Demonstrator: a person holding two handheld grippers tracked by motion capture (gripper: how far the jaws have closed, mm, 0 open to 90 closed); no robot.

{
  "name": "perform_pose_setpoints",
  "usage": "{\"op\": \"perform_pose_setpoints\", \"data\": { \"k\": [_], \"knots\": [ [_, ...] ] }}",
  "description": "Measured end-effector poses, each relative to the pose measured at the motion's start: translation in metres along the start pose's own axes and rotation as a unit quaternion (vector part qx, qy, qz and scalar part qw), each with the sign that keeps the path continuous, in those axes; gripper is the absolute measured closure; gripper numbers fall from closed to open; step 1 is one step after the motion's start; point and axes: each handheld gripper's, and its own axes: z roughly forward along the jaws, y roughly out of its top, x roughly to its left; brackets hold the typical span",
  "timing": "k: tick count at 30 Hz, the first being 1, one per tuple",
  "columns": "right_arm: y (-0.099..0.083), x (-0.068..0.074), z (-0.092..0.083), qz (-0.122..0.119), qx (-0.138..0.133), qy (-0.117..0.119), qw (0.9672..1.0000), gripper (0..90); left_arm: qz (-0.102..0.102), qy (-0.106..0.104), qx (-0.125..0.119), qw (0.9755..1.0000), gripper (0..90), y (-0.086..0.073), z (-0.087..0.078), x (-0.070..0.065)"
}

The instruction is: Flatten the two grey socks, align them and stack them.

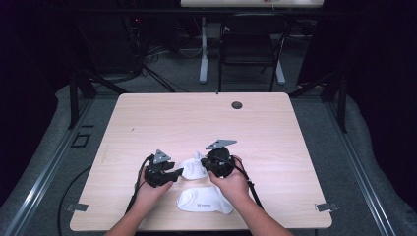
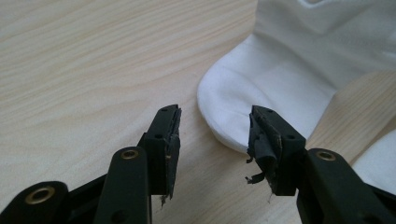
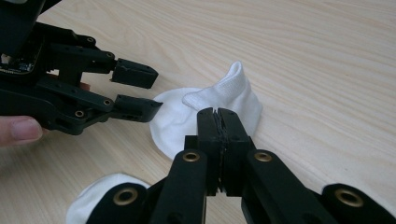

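A white sock [image 1: 193, 168] [image 2: 280, 79] [image 3: 180, 119] lies on the wooden table [image 1: 196, 118] between my two grippers, its cuff standing up. My right gripper [image 1: 206, 166] [image 3: 218, 114] is shut, and its tips pinch a fold of this sock. Coming from the left, my left gripper [image 1: 179, 172] [image 2: 215, 119] [image 3: 157, 91] is open, with the sock's rounded edge just ahead of its jaws and touching the right one. A second white sock [image 1: 204, 201] [image 2: 379, 163] [image 3: 100, 198] lies flat nearer the front edge.
A dark round cable hole [image 1: 237, 104] sits in the table's far middle. A black chair [image 1: 251, 44] and a white desk leg [image 1: 203, 54] stand beyond the table. Metal clips [image 1: 324, 207] are fixed at the front corners.
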Motion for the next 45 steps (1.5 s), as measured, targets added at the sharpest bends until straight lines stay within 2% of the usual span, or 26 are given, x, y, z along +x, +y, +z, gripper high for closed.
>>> {"op": "perform_pose_setpoints", "data": {
  "k": [6, 12, 18, 19, 23, 31, 37, 45],
  "knots": [
    [-0.004, -0.007, -0.006, 0.012, -0.003, 0.0, 0.9999, 89.2, -0.003, 0.003, 0.002, 1.0, 54.3, -0.003, 0.0, 0.003],
    [-0.016, -0.018, -0.013, 0.021, 0.0, -0.009, 0.9997, 89.1, 0.007, 0.01, 0.009, 0.9999, 56.5, -0.005, 0.001, 0.003],
    [-0.029, -0.029, -0.016, 0.037, 0.005, -0.017, 0.9991, 88.9, 0.023, 0.009, 0.014, 0.9996, 70.5, -0.005, 0.001, 0.0],
    [-0.031, -0.031, -0.016, 0.04, 0.006, -0.019, 0.999, 88.9, 0.03, 0.008, 0.016, 0.9994, 72.8, -0.005, 0.002, -0.002],
    [-0.038, -0.035, -0.016, 0.047, 0.01, -0.022, 0.9986, 88.9, 0.041, 0.007, 0.025, 0.9988, 79.1, -0.006, 0.004, -0.005],
    [-0.049, -0.041, -0.015, 0.051, 0.019, -0.029, 0.9981, 89.0, 0.04, 0.003, 0.028, 0.9988, 88.9, -0.006, 0.003, -0.004],
    [-0.062, -0.049, -0.013, 0.057, 0.029, -0.039, 0.9972, 89.2, 0.037, 0.001, 0.03, 0.9989, 89.9, -0.006, 0.002, -0.005],
    [-0.07, -0.058, -0.01, 0.07, 0.034, -0.05, 0.9958, 89.4, 0.027, -0.001, 0.034, 0.9991, 90.0, -0.007, 0.001, -0.008]
  ]
}}
